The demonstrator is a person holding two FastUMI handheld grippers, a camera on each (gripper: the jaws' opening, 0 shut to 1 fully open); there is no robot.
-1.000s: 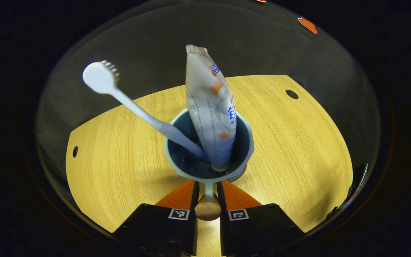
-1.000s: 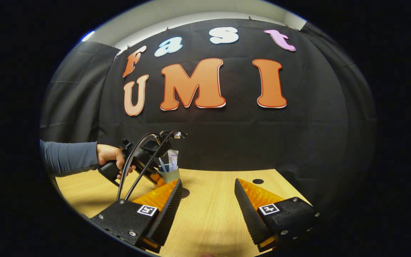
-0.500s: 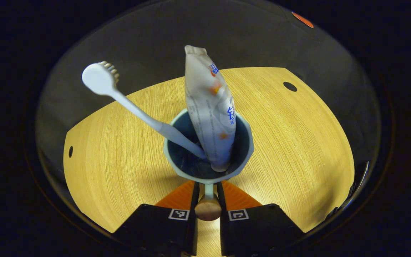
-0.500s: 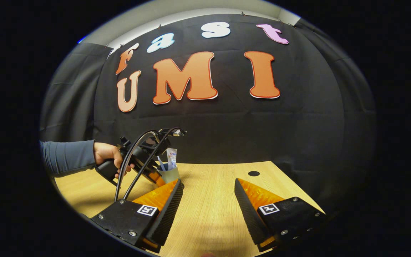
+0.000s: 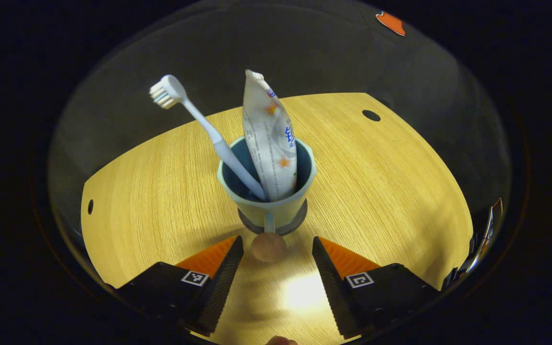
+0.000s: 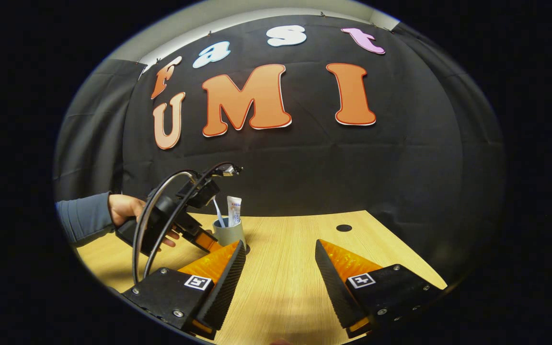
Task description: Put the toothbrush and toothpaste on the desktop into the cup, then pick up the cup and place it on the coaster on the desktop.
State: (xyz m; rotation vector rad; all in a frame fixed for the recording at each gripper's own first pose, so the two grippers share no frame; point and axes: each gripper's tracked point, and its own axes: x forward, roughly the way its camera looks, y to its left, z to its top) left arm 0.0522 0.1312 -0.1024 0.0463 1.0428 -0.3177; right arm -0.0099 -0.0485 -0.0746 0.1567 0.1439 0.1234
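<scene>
The pale green cup (image 5: pixel 266 189) is sitting on the dark coaster (image 5: pixel 295 221), holding the toothbrush (image 5: pixel 199 127) and toothpaste (image 5: pixel 269 139). The left tool (image 5: pixel 272 249) is gaping wide, gripping nothing. The right tool (image 6: pixel 280 256) is likewise standing open and empty.

A light, yellow-toned wooden bench (image 5: pixel 381 182) with fine straight grain spreads across the lower half of the left gripper view, and it carries two small round dark holes: one (image 5: pixel 371 115) near the far corner at about 1 o'clock and another (image 5: pixel 90 207) close to the edge at about 9 o'clock. In the right gripper view the same bench (image 6: pixel 285 268) lies low in the picture, with a round dark hole (image 6: pixel 343 228) near its far edge at about 4 o'clock. Behind the bench hangs the booth's black cloth wall (image 6: pixel 400 182), creased in soft folds, with a strip of pale plain wall (image 6: pixel 237 19) above it at about 12 o'clock.
</scene>
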